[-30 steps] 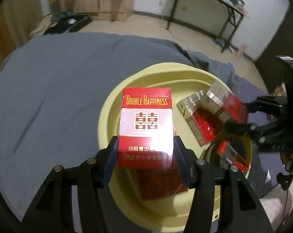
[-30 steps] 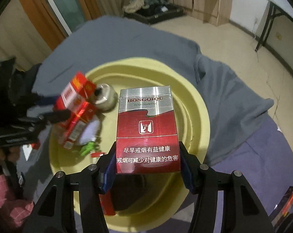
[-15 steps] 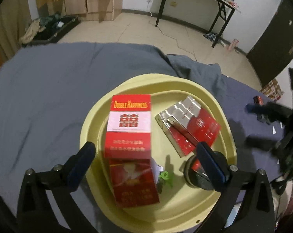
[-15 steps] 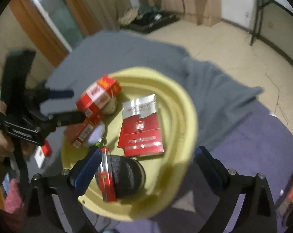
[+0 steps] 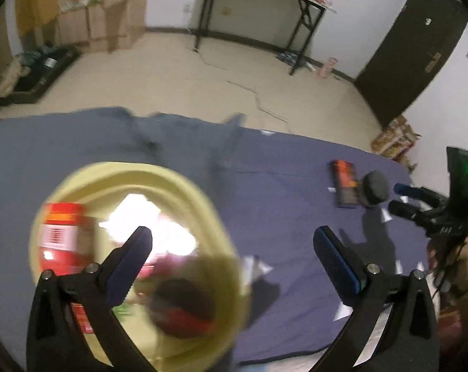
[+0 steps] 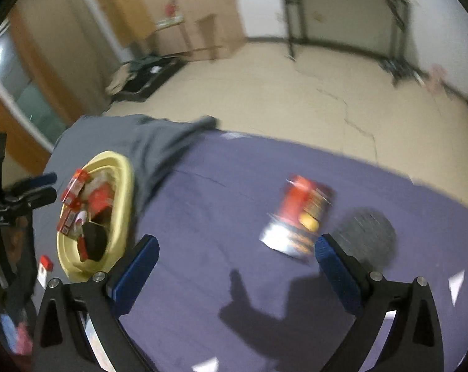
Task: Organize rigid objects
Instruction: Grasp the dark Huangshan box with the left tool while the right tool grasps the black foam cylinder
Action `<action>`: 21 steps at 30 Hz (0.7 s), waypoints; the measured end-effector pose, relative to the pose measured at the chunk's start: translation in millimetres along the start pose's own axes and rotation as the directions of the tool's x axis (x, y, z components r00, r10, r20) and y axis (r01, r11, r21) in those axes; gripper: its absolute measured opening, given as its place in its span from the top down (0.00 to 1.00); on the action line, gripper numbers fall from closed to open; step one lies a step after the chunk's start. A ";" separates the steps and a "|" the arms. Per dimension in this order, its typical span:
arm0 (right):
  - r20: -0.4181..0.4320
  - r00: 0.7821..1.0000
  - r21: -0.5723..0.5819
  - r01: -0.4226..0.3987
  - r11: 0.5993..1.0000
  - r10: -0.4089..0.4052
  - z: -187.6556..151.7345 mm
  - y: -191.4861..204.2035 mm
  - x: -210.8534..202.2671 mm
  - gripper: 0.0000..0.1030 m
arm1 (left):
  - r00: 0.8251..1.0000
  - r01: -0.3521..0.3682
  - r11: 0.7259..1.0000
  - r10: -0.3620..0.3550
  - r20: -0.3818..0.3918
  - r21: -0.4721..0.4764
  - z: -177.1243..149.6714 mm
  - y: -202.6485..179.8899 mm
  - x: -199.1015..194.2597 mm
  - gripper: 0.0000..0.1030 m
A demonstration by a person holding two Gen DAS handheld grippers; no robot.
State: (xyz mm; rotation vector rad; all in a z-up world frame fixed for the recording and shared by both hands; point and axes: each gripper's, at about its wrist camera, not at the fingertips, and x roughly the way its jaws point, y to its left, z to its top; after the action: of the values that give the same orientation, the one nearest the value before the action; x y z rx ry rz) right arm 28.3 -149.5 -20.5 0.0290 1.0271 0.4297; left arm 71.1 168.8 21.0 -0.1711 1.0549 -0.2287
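A yellow basin point(image 5: 215, 217) sits on the cloth-covered bed and holds red cigarette packs point(image 5: 63, 235) and a dark round lid, all blurred. My left gripper point(image 5: 232, 241) hangs open and empty over the basin's right rim. The right wrist view has the basin point(image 6: 125, 186) far left, with the left gripper point(image 6: 52, 187) beside it. My right gripper point(image 6: 236, 248) is over bare purple cloth, its jaws still opening with nothing between them. An orange and black pack point(image 6: 299, 214) and a dark round object point(image 6: 367, 232) lie just ahead of its right finger.
A grey cloth point(image 6: 159, 145) overlaps the purple sheet point(image 6: 221, 204) by the basin. White paper scraps point(image 5: 258, 266) dot the sheet. A small red and white pack point(image 6: 43, 268) lies beside the basin. The bed's far edge drops to a beige floor point(image 5: 203, 86).
Both grippers let go of their cigarette packs, which now lie in the basin. Both opened wide and swung right, away from the basin, the right one farther, out over the purple sheet.
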 end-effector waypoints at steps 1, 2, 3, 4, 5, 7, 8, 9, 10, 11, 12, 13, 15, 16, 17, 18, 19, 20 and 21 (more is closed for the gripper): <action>-0.001 1.000 0.012 0.007 1.000 -0.007 -4.0 -10.2 -6.1 0.00 | 1.000 0.014 1.000 -0.014 -0.011 0.003 1.0 -9.2 7.3 0.00; 0.002 1.000 0.011 0.027 1.000 -0.027 -8.4 -17.3 -9.5 0.00 | 0.999 0.018 1.000 -0.017 -0.028 0.020 1.6 -23.5 18.7 0.00; 0.006 0.998 0.002 0.055 0.999 -0.055 -13.9 -25.5 -14.9 0.00 | 0.999 0.015 0.999 -0.013 -0.040 0.035 2.2 -35.1 26.4 0.00; 0.007 0.998 -0.001 0.070 0.998 -0.070 -17.1 -32.0 -16.6 0.00 | 0.999 0.012 0.998 -0.010 -0.052 0.056 1.9 -46.9 35.4 0.00; 0.005 0.997 0.002 0.079 0.997 -0.079 -20.3 -37.9 -18.6 0.00 | 0.998 0.012 0.997 -0.008 -0.058 0.070 1.6 -56.3 42.0 0.00; -0.016 0.997 0.041 0.077 0.996 -0.077 -28.8 -51.1 -17.5 0.00 | 0.998 0.011 0.995 -0.004 -0.065 0.099 2.6 -75.0 56.4 0.00; -0.022 0.997 0.055 0.074 0.996 -0.073 -31.3 -54.1 -15.4 0.00 | 0.998 0.012 0.993 -0.004 -0.067 0.114 4.0 -84.5 64.6 0.00; -0.024 0.997 0.065 0.074 0.995 -0.073 -33.4 -57.9 -15.3 0.00 | 0.998 0.011 0.992 -0.003 -0.071 0.124 5.9 -91.7 71.1 0.00; -0.023 0.997 0.066 0.079 0.995 -0.077 -34.1 -61.7 -15.6 0.00 | 0.997 0.010 0.991 -0.001 -0.074 0.131 7.7 -98.1 77.8 0.00; -0.021 0.996 0.067 0.083 0.994 -0.082 -35.3 -65.4 -15.5 0.00 | 0.997 0.012 0.991 -0.001 -0.080 0.136 9.0 -103.0 82.9 0.00; -0.019 0.997 0.070 0.079 0.994 -0.078 -35.8 -68.9 -15.4 0.00 | 0.996 0.018 0.989 -0.006 -0.088 0.145 10.1 -109.0 89.4 0.00; -0.016 0.997 0.069 0.071 0.995 -0.070 -35.5 -70.6 -14.8 0.00 | 0.996 0.022 0.988 -0.008 -0.093 0.151 10.7 -115.1 96.1 0.00; -0.012 0.997 0.042 0.080 0.996 -0.079 -36.2 -72.3 -10.7 0.00 | 0.994 0.025 0.989 -0.008 -0.112 0.149 10.8 -126.8 109.4 0.00; -0.009 0.996 0.025 0.092 0.995 -0.092 -38.1 -75.2 -9.6 0.00 | 0.992 0.037 0.989 -0.019 -0.128 0.146 12.1 -133.3 117.3 0.00; -0.008 0.994 0.010 0.108 0.994 -0.108 -36.8 -76.0 -4.5 0.00 | 0.991 0.045 0.989 -0.026 -0.134 0.143 13.6 -138.6 122.4 0.00; -0.006 0.991 -0.001 0.131 0.991 -0.131 -35.7 -79.2 -0.3 0.00 | 0.990 0.049 0.989 -0.029 -0.138 0.140 15.7 -146.3 129.4 0.00; -0.003 0.990 -0.002 0.144 0.990 -0.144 -34.8 -81.1 4.0 0.00 | 0.989 0.049 0.989 -0.029 -0.143 0.138 18.5 -152.6 135.6 0.00; 0.002 0.988 -0.002 0.154 0.988 -0.154 -34.5 -82.6 8.3 0.00 | 0.989 0.044 0.990 -0.025 -0.145 0.135 21.5 -158.9 141.3 0.00; 0.012 0.986 -0.004 0.167 0.986 -0.167 -34.3 -84.7 13.0 0.00 | 0.989 0.040 0.990 -0.021 -0.144 0.132 26.0 -165.8 147.5 0.00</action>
State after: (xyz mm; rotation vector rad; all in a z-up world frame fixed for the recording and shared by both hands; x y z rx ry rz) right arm 33.6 -228.5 -68.0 -0.0590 1.0079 0.2789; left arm 146.4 -29.6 -49.0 -0.0499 1.1754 -0.3431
